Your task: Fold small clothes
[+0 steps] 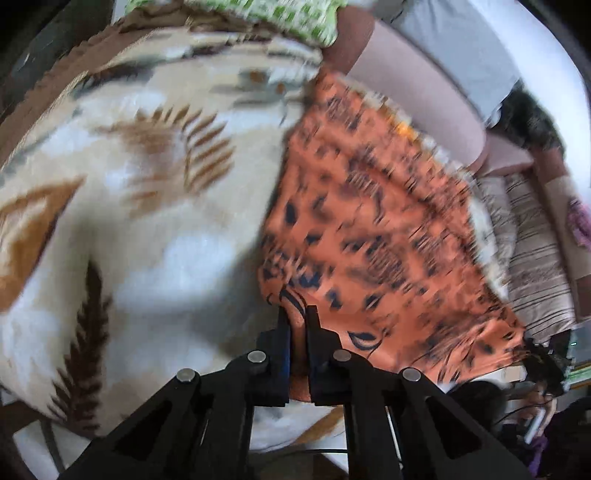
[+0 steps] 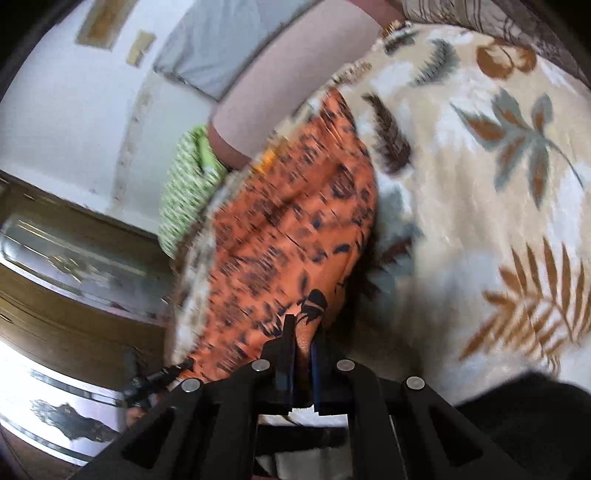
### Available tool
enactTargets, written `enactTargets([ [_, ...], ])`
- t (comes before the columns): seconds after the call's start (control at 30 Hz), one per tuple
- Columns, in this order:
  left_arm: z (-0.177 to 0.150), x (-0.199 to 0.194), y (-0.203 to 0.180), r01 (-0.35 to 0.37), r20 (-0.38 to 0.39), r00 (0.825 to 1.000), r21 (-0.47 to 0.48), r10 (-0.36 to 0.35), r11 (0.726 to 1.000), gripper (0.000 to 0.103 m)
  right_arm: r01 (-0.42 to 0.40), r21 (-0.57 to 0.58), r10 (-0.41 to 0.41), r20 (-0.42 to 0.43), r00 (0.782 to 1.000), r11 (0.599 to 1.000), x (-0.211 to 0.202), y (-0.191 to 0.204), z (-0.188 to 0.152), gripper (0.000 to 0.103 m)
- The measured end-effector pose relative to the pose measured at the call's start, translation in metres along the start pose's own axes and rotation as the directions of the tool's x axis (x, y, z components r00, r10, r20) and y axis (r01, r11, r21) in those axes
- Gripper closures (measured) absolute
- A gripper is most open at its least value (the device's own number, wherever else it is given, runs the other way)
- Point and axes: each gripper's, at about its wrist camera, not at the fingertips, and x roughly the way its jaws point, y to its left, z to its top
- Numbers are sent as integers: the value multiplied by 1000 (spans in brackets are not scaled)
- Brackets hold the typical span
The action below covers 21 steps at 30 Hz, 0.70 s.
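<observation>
An orange garment with dark leaf and spot print [image 1: 373, 229] is stretched above a cream leaf-patterned blanket [image 1: 147, 192]. My left gripper [image 1: 297, 314] is shut on the garment's near corner. In the right wrist view the same orange garment [image 2: 288, 236] hangs taut over the blanket [image 2: 480, 206], and my right gripper [image 2: 303, 325] is shut on its other near corner. Both views are blurred by motion.
A green-and-white patterned cloth [image 1: 258, 14] lies at the blanket's far edge; it also shows in the right wrist view [image 2: 188, 184]. A pink headboard or cushion [image 1: 413, 96] borders the bed. A striped cloth [image 1: 535, 266] lies at right. A wooden cabinet with glass panels [image 2: 66, 266] stands beside the bed.
</observation>
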Motion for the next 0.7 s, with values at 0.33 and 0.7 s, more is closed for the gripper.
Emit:
enactTargets([
  [0.33, 159, 24, -41, 75, 45, 996, -6, -74, 997, 97, -80, -51, 86, 119, 989, 995, 46, 41, 143, 97],
  [0.7, 334, 181, -28, -32, -15, 999, -163, 30, 986, 96, 12, 196, -30, 91, 995, 981, 215, -60, 300, 92],
])
